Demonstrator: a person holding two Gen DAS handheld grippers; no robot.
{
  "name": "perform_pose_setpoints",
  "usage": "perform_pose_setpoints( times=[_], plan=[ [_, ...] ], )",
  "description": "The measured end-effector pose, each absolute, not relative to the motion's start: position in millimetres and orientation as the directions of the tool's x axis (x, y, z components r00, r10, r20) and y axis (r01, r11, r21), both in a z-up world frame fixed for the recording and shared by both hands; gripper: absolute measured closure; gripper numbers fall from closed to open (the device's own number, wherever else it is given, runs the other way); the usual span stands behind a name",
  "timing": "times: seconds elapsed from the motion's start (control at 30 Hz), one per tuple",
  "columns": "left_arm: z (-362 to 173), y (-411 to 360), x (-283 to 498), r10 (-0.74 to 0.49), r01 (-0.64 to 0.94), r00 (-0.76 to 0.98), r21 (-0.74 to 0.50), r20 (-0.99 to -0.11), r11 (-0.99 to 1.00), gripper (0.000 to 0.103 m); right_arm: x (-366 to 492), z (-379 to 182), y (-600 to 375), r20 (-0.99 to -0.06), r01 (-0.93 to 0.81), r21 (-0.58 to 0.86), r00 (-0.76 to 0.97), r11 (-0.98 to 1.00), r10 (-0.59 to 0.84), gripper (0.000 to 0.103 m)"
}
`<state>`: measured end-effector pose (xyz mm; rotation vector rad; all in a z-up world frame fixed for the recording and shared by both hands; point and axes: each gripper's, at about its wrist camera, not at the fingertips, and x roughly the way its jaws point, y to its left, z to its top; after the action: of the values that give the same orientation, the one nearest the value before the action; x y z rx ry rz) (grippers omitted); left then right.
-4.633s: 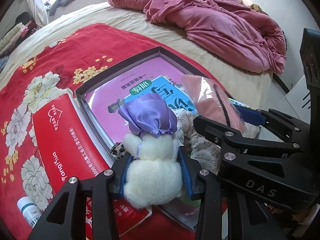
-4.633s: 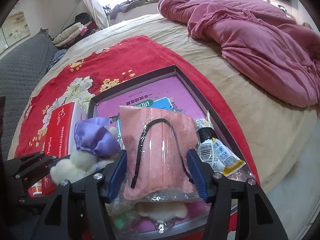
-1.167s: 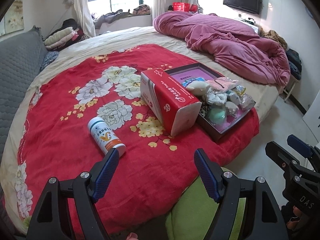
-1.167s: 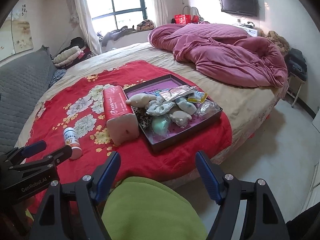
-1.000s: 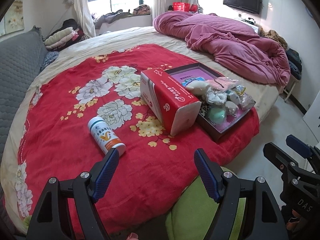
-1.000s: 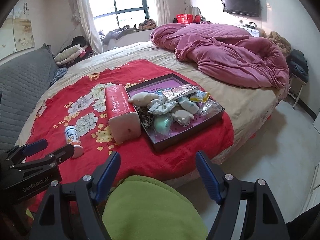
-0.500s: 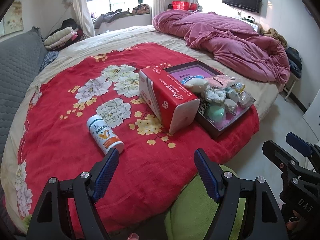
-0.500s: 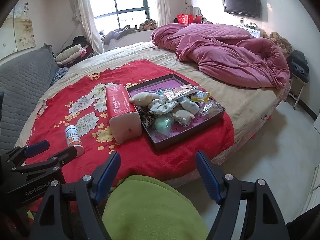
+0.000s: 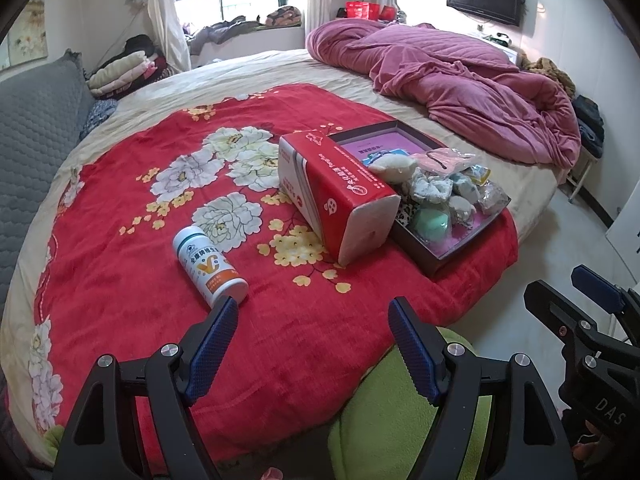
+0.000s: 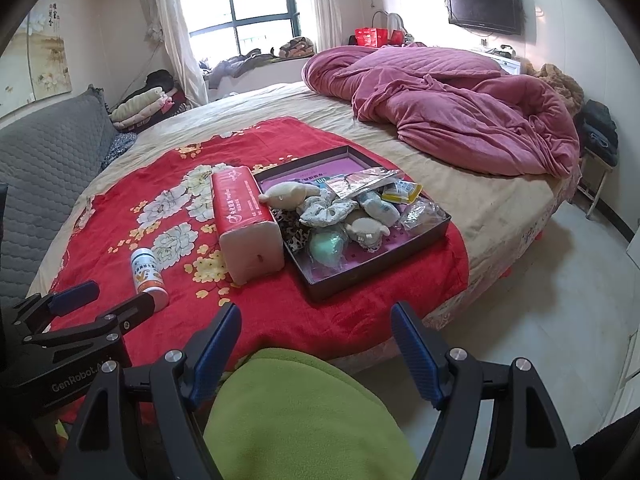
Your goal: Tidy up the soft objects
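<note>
left tool (image 9: 312,334): jaws spread, empty, low centre of left wrist view, hanging off the bed edge over a green fleece-clad leg (image 9: 396,412)
right tool (image 10: 316,340): jaws spread, empty, low centre of right wrist view, same green fleece below it
change: a few seconds back each tool pinched a soft item right over the tray (left a cream plush with purple satin cap, right a bagged pink cloth); now both have let go and sit pulled well back; no shift over the last second
soft objects: piled in the dark shallow rectangular tray with purple lining (image 10: 400,258), centre of right wrist view, on the red floral blanket (image 9: 120,272)
cream plush toy (image 10: 288,196): lying at tray's upper left, touching the tissue pack
bagged pink cloth (image 9: 442,159): on top of pile, far side of tray
other tray contents: pale floral scrunchie (image 10: 328,207), mint green round soft thing (image 10: 326,246), small crinkly bags; hard to tell apart
red and white soft tissue pack (image 9: 340,196): outside tray, leaning against its left wall
white cylindrical bottle with orange label (image 9: 208,266): on its side on blanket, lower left of tissue pack, just beyond left tool's left finger
crumpled pink quilt (image 10: 452,112): upper right, well apart from tray
task status (judgement): looks about done; soft items gathered, tools parked; tissue pack possibly the only soft thing left out, bottle is not soft
risk (judgement): pile is heaped, top bags may slide off
</note>
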<state>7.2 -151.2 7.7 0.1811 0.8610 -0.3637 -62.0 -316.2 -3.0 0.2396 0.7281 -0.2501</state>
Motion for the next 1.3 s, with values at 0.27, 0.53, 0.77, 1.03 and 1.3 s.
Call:
perform_pose_setpoints(
  times=[0.27, 0.53, 0.77, 1.03, 1.3],
  plan=[
    [7.2, -153.0, 6.2, -0.242, 0.388, 0.592, 0.008, -0.769, 0.922, 0.024, -63.9, -2.9, -314.1, -0.680, 0.309, 0.125, 0.719, 0.943, -0.146, 0.027],
    [6.7, -153.5, 6.1, -0.240, 0.385, 0.591, 0.007, -0.770, 0.923, 0.024, -64.9, -1.8, -313.0, -0.680, 0.309, 0.122, 0.718, 0.943, -0.147, 0.027],
    [5.0, -153.1, 6.9, -0.241, 0.384, 0.588, 0.005, -0.772, 0.923, 0.024, -65.6, -0.8, -312.3, -0.680, 0.309, 0.124, 0.718, 0.943, -0.147, 0.027],
    [3.7, -153.0, 7.8, -0.236, 0.380, 0.587, 0.006, -0.774, 0.925, 0.024, -64.1, -0.7, -312.9, -0.686, 0.307, 0.120, 0.713, 0.944, -0.145, 0.027],
    [4.5, -155.8, 7.5, -0.235, 0.389, 0.590, 0.017, -0.772, 0.921, 0.024, -63.7, 0.5, -313.8, -0.682, 0.310, 0.120, 0.716, 0.943, -0.149, 0.027]
  ],
)
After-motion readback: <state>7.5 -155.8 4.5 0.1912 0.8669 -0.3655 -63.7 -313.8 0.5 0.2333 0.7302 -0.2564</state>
